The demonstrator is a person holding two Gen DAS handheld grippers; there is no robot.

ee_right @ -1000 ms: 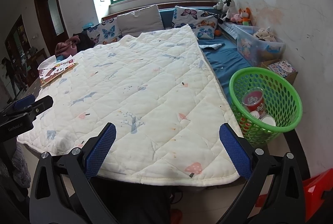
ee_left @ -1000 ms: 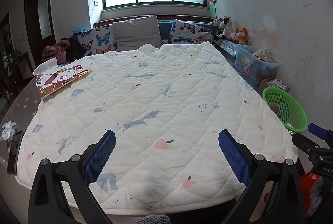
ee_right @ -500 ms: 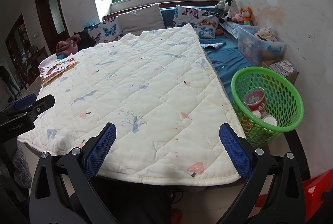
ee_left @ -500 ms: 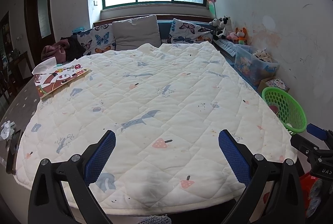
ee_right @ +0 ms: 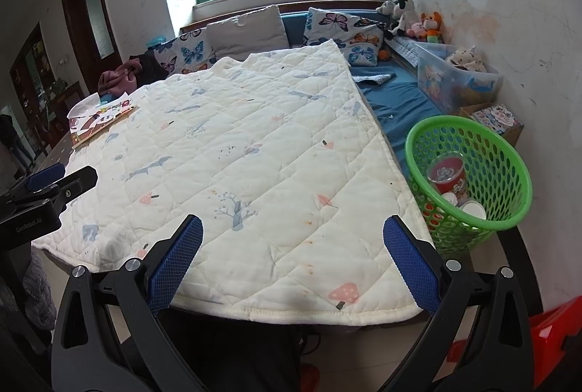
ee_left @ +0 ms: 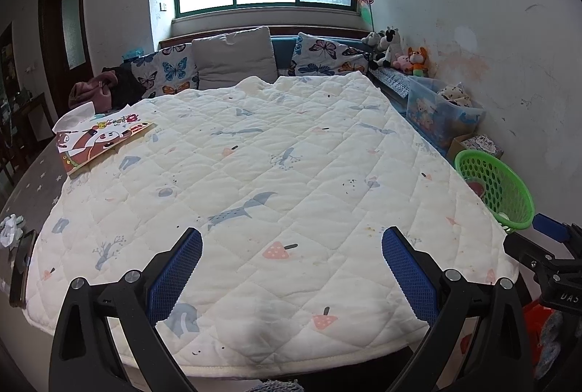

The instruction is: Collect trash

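Observation:
A green mesh basket [ee_right: 509, 170] stands on the floor right of the bed, holding a red printed cup [ee_right: 446, 173] and white cups [ee_right: 473, 210]; the left wrist view shows the same basket [ee_left: 507, 190] at the right. My left gripper [ee_left: 291, 264] is open over the near end of the white quilt [ee_left: 276, 173], nothing between its blue pads. My right gripper [ee_right: 293, 255] is open too, over the quilt's near right corner [ee_right: 327, 290], the basket to its right. A crumpled white scrap [ee_left: 10, 231] lies at the bed's left edge beside a dark phone [ee_left: 22, 268].
A picture book [ee_left: 98, 137] and white paper lie on the quilt's far left. Pillows [ee_left: 232, 59] line the headboard. A clear storage box [ee_right: 454, 82], a printed carton [ee_right: 498, 121] and plush toys [ee_right: 411, 15] sit along the right wall. A red object [ee_right: 553, 326] is on the floor at lower right.
Both views drift slightly; the basket sits a little lower and further right in the left wrist view. Both grippers stay open and hold nothing.

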